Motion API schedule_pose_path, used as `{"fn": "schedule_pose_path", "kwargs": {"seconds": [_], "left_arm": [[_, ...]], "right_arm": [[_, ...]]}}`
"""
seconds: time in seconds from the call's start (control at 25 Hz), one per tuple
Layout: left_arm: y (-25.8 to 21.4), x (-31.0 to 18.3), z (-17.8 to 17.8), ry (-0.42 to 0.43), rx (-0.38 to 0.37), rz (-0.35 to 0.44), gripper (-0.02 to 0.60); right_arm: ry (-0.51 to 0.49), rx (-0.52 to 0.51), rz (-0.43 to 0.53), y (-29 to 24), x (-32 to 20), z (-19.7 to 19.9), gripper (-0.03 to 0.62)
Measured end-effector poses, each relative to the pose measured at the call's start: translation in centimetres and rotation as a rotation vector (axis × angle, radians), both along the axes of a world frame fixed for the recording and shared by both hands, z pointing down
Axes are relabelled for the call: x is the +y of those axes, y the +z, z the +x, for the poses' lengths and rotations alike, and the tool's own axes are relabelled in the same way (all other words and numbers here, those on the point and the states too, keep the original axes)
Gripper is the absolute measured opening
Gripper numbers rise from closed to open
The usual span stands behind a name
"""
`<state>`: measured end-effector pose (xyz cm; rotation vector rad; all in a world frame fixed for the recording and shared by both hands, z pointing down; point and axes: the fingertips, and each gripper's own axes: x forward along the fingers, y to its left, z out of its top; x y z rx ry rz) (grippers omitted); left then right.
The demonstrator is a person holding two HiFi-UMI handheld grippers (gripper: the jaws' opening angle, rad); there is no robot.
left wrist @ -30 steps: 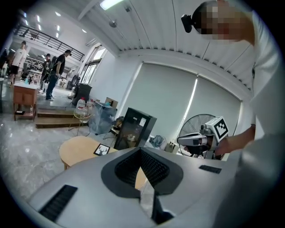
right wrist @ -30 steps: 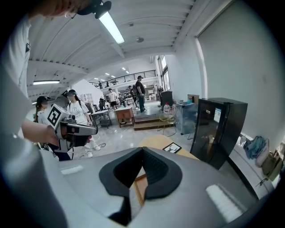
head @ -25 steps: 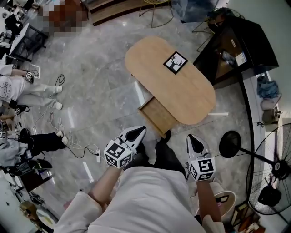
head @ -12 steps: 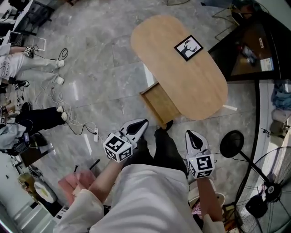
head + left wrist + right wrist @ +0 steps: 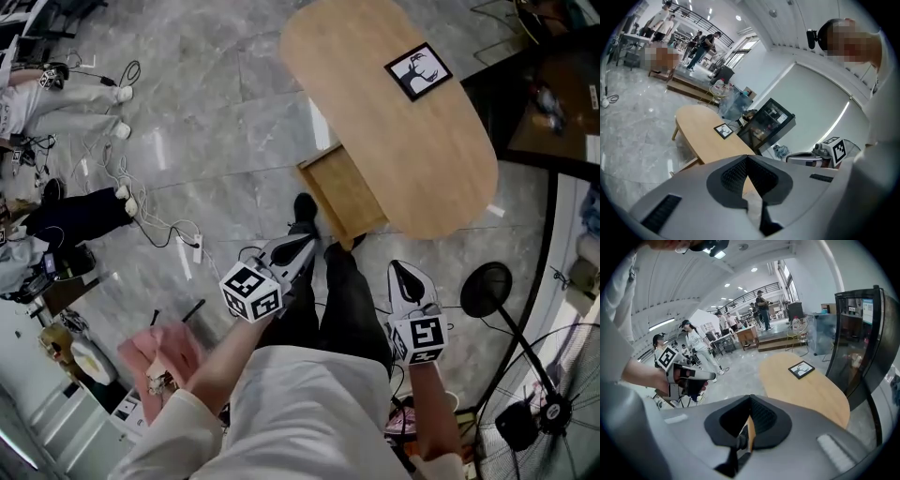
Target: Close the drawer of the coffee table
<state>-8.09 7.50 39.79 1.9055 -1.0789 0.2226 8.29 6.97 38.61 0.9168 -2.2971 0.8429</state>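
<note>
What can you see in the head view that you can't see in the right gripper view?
Only the head view shows the standing fan and the person's black trouser legs. Only the right gripper view shows the ceiling lights and the railing far at the back. Both show the wooden table, the deer picture on it and the left claw.

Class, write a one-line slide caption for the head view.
Head view: left tongs and right tongs, both shut, hang before the table's open drawer.
</note>
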Motion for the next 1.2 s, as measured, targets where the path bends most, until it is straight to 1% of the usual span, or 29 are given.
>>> {"fn": "schedule_pose_path", "kwargs": {"seconds": [0.2,0.28,0.4,0.68,0.76,0.96,1.2], "left_arm": [[4.7,0.2,-1.2,0.003,0.018,-0.051,0.006],[6.8,0.1,-1.6,0.007,0.023,-0.071,0.006],[9.9,-0.1,-2.3,0.018,0.029,-0.099,0.006],[16.3,0.3,-3.3,0.031,0.055,-0.170,0.010],[18.4,0.6,-3.5,0.042,0.054,-0.194,0.061],[23.2,1.5,-4.1,0.050,0.057,-0.252,0.072],[29.9,2.5,-4.6,-0.013,0.105,-0.357,0.136]], "right_arm": [[0.008,0.016,-0.025,3.0,-0.4,-2.2,0.011],[0.032,0.020,-0.037,4.2,-0.8,-2.7,0.011],[0.075,0.017,-0.064,6.3,-1.3,-3.5,0.011],[0.102,0.025,-0.144,12.0,-0.5,-5.4,0.011],[0.110,0.024,-0.160,13.7,-0.3,-5.9,0.011],[0.127,0.019,-0.192,17.4,0.0,-7.2,0.011],[0.151,0.011,-0.233,22.1,0.0,-8.2,0.011]]}}
